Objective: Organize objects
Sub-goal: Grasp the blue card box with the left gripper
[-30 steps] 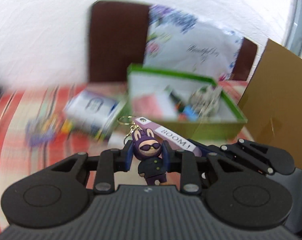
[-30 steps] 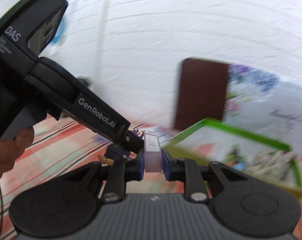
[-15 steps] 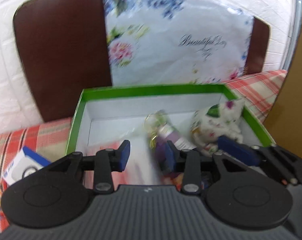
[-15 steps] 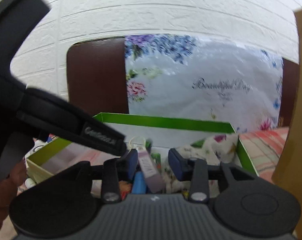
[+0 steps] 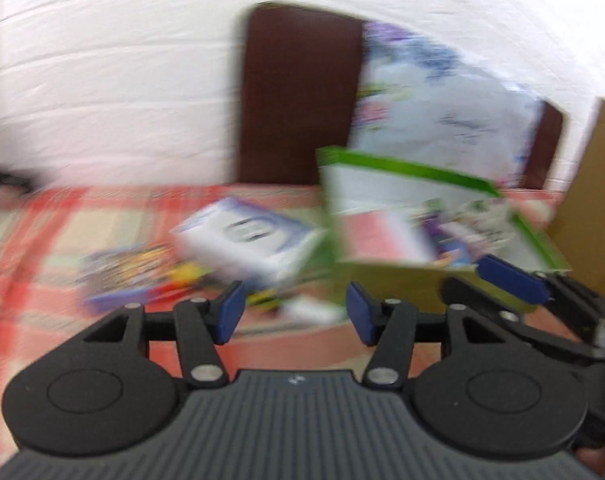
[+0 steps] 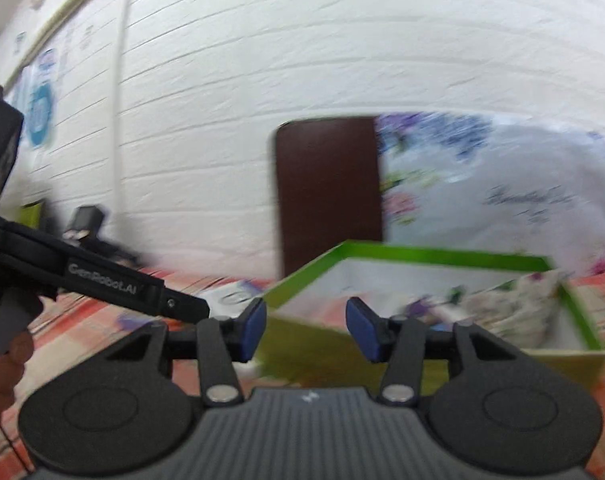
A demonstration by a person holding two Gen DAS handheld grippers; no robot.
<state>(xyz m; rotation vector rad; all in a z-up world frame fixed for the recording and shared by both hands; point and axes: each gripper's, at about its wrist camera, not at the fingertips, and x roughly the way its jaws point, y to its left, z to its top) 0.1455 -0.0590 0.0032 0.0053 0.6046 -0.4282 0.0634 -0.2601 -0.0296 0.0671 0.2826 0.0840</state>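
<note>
The left hand-held gripper [image 5: 293, 316] and the right hand-held gripper [image 6: 306, 330], jaws opening and empty, should next square up on the white packet [image 5: 246, 236] (blurred, left of the green box [image 5: 386, 284]) on the tabletop [image 5: 62, 216].

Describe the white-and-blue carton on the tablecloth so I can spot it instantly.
Find the green-rimmed box on the red checked tablecloth. Just left of its front corner lies the white-and-blue carton. Unlike the colourful jumble further left, it is a pale block with blue edging.
</note>
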